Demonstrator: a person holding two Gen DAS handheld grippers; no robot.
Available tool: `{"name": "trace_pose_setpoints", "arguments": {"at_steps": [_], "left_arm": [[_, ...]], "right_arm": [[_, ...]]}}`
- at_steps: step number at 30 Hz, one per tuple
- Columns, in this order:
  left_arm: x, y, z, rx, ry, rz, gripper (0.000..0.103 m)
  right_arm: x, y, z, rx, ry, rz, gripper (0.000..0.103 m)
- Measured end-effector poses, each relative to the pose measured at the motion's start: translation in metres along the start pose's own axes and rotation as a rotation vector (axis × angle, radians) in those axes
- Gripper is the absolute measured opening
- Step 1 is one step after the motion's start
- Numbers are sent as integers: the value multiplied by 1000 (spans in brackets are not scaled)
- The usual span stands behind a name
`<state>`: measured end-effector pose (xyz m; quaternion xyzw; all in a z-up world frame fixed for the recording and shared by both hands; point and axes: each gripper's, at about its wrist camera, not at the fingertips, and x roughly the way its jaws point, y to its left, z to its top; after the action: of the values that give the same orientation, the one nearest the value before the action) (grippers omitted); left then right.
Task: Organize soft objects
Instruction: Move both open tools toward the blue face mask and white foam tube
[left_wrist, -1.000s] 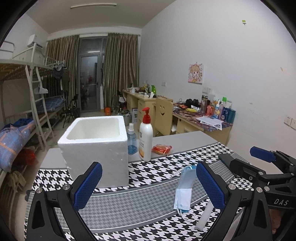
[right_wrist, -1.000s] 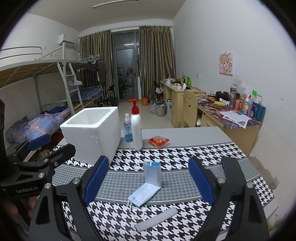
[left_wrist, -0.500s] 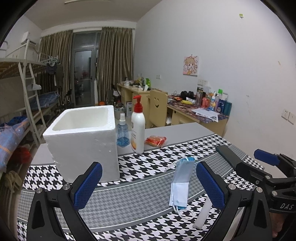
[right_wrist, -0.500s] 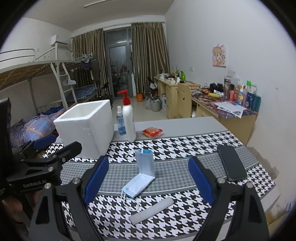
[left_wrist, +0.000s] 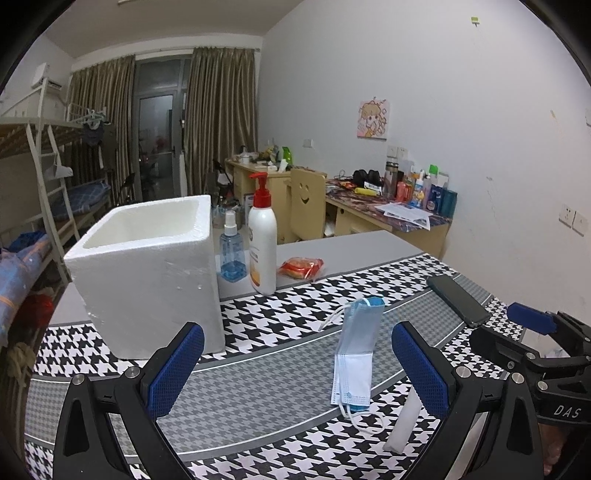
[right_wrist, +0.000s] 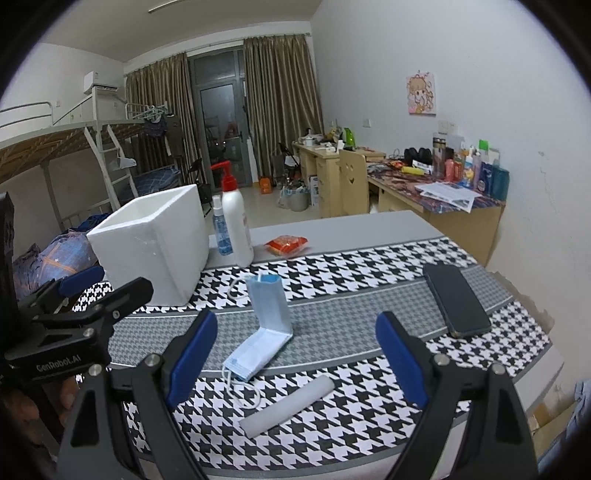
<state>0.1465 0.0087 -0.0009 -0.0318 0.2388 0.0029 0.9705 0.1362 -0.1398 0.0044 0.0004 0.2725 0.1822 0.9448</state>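
A folded stack of light blue face masks (right_wrist: 266, 328) (left_wrist: 356, 350) lies bent on the houndstooth tablecloth, one half propped upright. A pale grey foam roll (right_wrist: 288, 406) (left_wrist: 406, 421) lies nearer the front edge. An open white foam box (left_wrist: 147, 266) (right_wrist: 155, 243) stands at the left. My right gripper (right_wrist: 295, 354) hangs open above the masks, nothing between its blue pads. My left gripper (left_wrist: 295, 365) is open too, over the cloth left of the masks, empty. Each gripper shows at the side of the other's view.
Behind the box stand a white pump bottle (left_wrist: 262, 240) and a small blue spray bottle (left_wrist: 232, 254). A red snack packet (right_wrist: 286, 244) lies on the grey tabletop. A black phone (right_wrist: 456, 299) rests on the cloth at the right. Desks, a chair and a bunk bed fill the room beyond.
Both grippers have sunk and tipped downward toward the table; the masks, the roll and the phone have come further into view. Both pairs of jaws stay wide.
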Motion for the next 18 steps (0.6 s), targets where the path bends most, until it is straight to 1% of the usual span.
{"name": "trace_pose_setpoints", "arguments": {"at_steps": [6, 10, 12, 14, 18], "left_arm": [[10, -1, -4, 3, 23, -10, 102], [16, -4, -7, 16, 27, -1, 102], [20, -6, -8, 16, 43, -16, 102], [25, -7, -9, -4, 68, -48, 102], [32, -11, -13, 19, 76, -22, 102]], "right_arm": [[5, -5, -9, 14, 23, -15, 91], [8, -8, -14, 26, 37, -17, 91], [12, -10, -16, 30, 46, -22, 91], [14, -10, -18, 37, 57, -19, 91], [19, -15, -22, 54, 74, -18, 91]]}}
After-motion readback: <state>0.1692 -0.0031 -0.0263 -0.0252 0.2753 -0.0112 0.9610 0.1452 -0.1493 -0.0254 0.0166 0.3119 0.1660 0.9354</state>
